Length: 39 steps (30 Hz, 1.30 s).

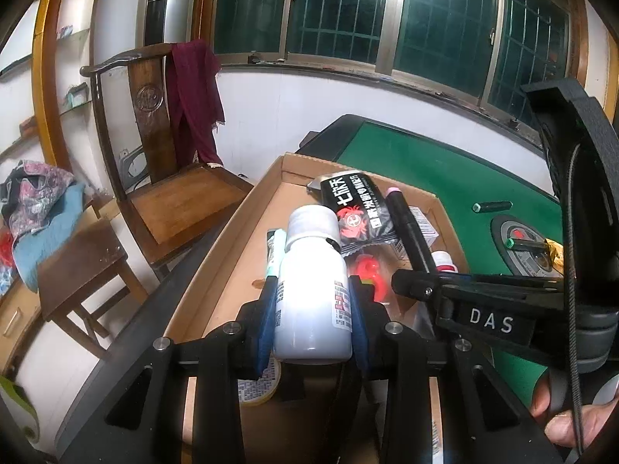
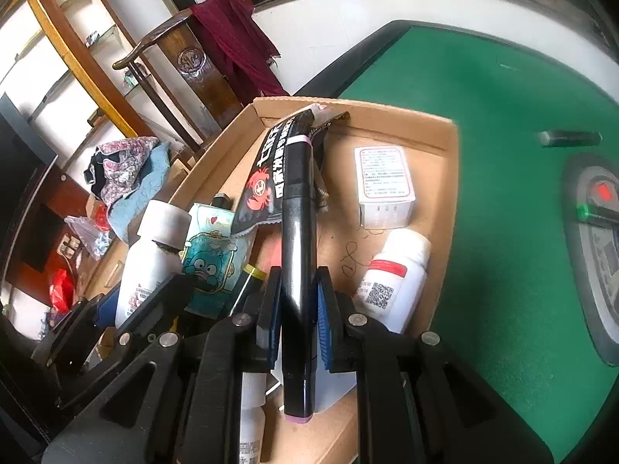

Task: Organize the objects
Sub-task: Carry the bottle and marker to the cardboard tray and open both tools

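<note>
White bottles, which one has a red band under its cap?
The bottle lying in the cardboard box beside the small white carton: red-banded bottle. The bottle held by the left gripper, plain white bottle, has none.

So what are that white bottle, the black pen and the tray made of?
The white bottle looks like glossy plastic: it shows a bright glare spot and carries a printed paper label. The black pen seems shiny hard plastic, with light streaks along its barrel. The tray looks like matte brown cardboard with folded walls and raw cut edges.
</note>
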Available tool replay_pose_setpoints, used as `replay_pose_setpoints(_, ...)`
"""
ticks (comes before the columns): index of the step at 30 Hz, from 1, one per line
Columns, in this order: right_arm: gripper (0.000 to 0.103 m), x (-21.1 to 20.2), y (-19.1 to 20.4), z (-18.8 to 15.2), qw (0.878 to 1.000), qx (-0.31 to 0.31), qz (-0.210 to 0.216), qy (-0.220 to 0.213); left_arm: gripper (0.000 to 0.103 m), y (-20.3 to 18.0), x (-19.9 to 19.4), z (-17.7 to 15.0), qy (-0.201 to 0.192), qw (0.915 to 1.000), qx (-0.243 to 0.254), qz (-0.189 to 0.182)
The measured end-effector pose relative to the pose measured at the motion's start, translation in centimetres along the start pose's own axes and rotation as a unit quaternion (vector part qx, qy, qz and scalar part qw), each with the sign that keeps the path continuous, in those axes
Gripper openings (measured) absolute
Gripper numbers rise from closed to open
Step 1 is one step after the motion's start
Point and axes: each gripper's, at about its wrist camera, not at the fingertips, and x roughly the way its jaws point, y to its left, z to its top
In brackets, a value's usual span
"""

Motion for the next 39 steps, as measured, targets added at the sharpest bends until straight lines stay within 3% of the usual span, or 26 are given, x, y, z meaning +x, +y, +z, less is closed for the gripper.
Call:
replay_pose_setpoints(17, 0.013, -0.2, 2.5, -0.8, 0.993, -0.082, -0.079, -0.014, 0.03, 0.4, 0.0, -0.2, 0.006, 1.0, 0.004, 0.002)
replay_pose_setpoints(27, 0.017, -1.4, 2.7, -0.9, 0.994, -0.081, -0.07, -0.023, 0.033, 0.6, -1.0, 0.1, -0.007, 1.0, -0.002, -0.005)
replay_pose_setpoints(35, 0.02, -2.7, 2.7, -1.0, 0.995, -0.074, -0.062, -0.032, 0.048, 0.7, -2.3, 0.6, -0.02, 0.9997, -0.014, -0.007)
replay_pose_setpoints(39, 0.029, -3.7, 2.3, -1.0, 0.996, -0.06, -0.049, -0.038, 0.048, 0.2, -3.0, 0.7, -0.026, 0.9996, -0.011, -0.009)
